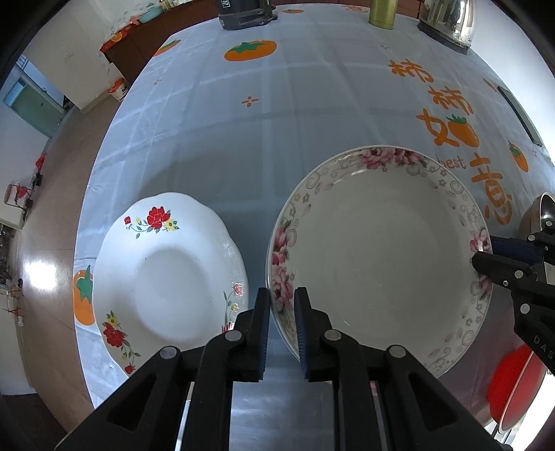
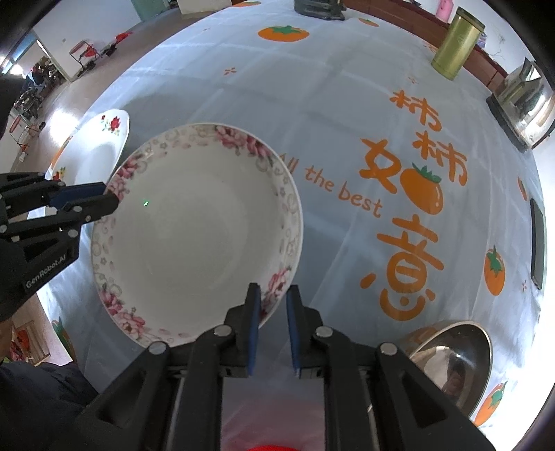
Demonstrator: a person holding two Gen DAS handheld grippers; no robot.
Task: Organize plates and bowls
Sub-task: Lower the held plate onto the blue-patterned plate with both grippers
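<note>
A deep white plate with a pink-flower rim [image 1: 374, 263] [image 2: 194, 236] hangs a little above the persimmon-print tablecloth [image 1: 277, 121], casting a shadow. My left gripper [image 1: 281, 295] is shut on its left rim, the edge caught between the blue pads; the right wrist view shows this gripper [image 2: 112, 197] at the plate's left side. My right gripper [image 2: 274, 289] is shut on the opposite rim and reaches in at the right edge [image 1: 482, 251] of the left wrist view. A scalloped white plate with red flowers [image 1: 166, 277] [image 2: 100, 145] lies on the cloth just left of the held plate.
A steel bowl [image 2: 458, 360] [image 1: 541, 215] sits near the front right, and a red dish [image 1: 513, 385] lies below the right gripper. A gold canister [image 2: 456, 45], a steel kettle [image 2: 523, 100], a dark phone [image 2: 537, 243] and a black device [image 1: 246, 14] stand along the far and right edges.
</note>
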